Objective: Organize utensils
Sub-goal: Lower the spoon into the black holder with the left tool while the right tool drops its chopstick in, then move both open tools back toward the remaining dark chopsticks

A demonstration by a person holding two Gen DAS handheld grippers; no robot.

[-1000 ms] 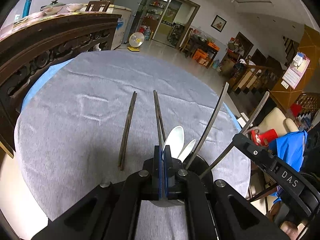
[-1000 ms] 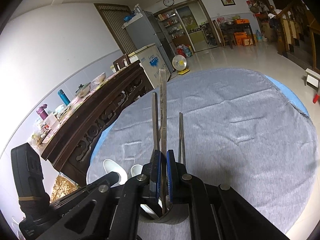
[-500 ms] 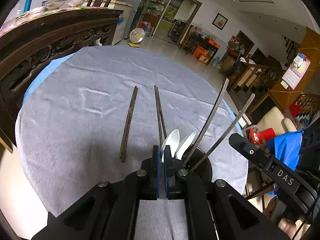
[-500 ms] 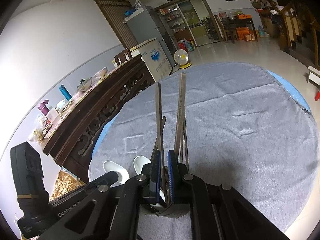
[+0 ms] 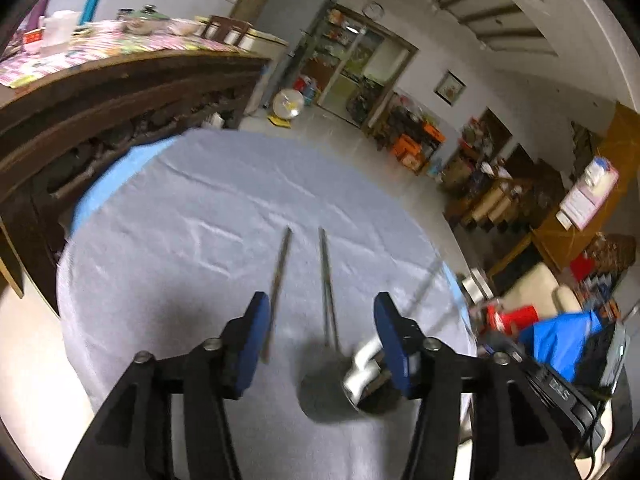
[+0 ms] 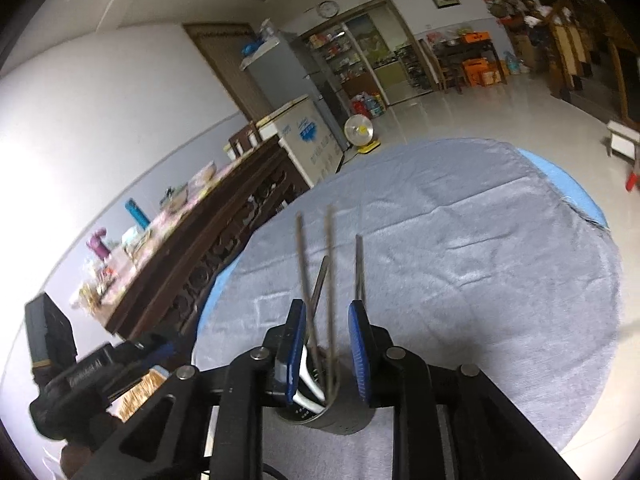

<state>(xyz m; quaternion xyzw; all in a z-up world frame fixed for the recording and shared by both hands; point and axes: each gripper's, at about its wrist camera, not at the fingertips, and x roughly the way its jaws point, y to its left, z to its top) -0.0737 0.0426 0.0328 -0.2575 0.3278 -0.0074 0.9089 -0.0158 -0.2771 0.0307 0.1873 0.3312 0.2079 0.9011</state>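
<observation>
Round table under grey cloth (image 5: 192, 264). Dark cylindrical utensil holder (image 6: 340, 408) at 6 o'clock, white spoons and two chopsticks inside. Loose dark chopsticks (image 5: 326, 284) at 12 o'clock. Left gripper (image 5: 318, 344) wide open, empty. Right gripper (image 6: 326, 354) jaws apart, astride the upright chopsticks, gripping nothing.

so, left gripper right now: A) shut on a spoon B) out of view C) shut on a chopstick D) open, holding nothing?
D: the left gripper has its blue fingers spread wide with only the grey cloth and two loose chopsticks between them, nothing held.
</observation>
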